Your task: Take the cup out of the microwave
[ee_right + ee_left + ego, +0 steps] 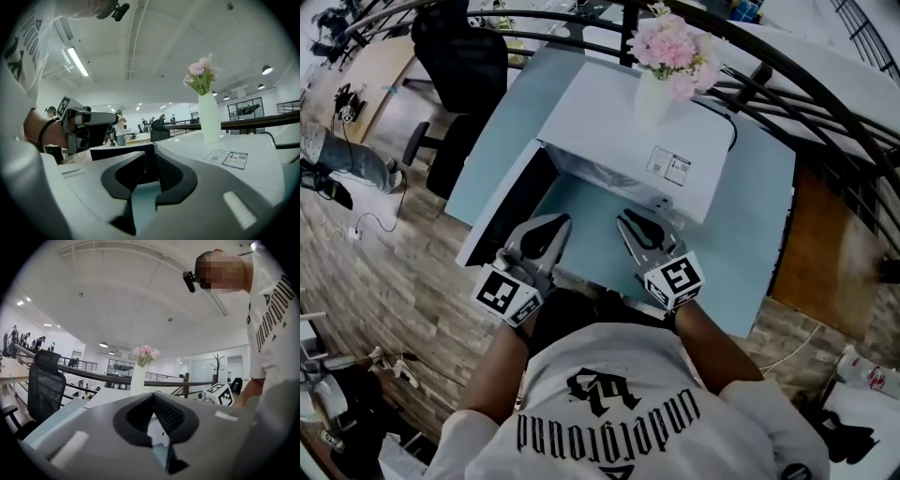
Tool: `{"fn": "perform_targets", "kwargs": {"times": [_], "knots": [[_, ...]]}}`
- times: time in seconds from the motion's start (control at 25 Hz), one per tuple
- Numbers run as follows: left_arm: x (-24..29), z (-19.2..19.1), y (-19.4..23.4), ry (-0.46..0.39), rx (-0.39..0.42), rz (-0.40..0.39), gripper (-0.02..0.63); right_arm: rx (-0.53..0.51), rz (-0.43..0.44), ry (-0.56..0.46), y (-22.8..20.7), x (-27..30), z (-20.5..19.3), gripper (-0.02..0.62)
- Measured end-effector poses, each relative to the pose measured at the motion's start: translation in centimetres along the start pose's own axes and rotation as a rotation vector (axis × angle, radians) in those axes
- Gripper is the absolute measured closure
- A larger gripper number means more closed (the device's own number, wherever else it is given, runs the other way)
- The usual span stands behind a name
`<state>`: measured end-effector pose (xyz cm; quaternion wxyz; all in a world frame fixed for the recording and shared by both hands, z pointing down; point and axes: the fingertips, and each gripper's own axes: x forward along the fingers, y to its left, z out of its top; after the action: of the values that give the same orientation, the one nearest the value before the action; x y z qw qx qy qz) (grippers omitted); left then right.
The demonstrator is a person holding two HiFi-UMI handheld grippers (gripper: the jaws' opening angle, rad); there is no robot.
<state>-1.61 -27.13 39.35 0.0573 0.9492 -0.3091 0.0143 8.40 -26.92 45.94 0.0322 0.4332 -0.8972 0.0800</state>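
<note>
so, left gripper (562, 223): held low before the open microwave (623, 131), pointing at its opening, jaws closed tip to tip, empty
right gripper (624, 219): just beside the left, same heading, jaws closed, empty
microwave door (502, 202): swung open leftward
cup: hidden under the microwave top; place and axis cannot tell
vase of pink flowers (659, 80): upright on microwave top
</note>
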Motion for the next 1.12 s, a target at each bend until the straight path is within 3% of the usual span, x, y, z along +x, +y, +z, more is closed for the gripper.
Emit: {"fn": "perform_targets", "kwargs": {"times": [0.24, 1.12], "knots": [[1.5, -2.6, 2.0, 0.017, 0.001, 0.015, 0.557, 0.037, -0.016, 0.025, -1.6, 2.4, -3.1, 0.531], [7.5, -13.0, 8.0, 0.111, -0.058, -0.107, 0.557, 0.146, -0.117, 0.195, -8.1, 10.3, -15.8, 0.523]]}}
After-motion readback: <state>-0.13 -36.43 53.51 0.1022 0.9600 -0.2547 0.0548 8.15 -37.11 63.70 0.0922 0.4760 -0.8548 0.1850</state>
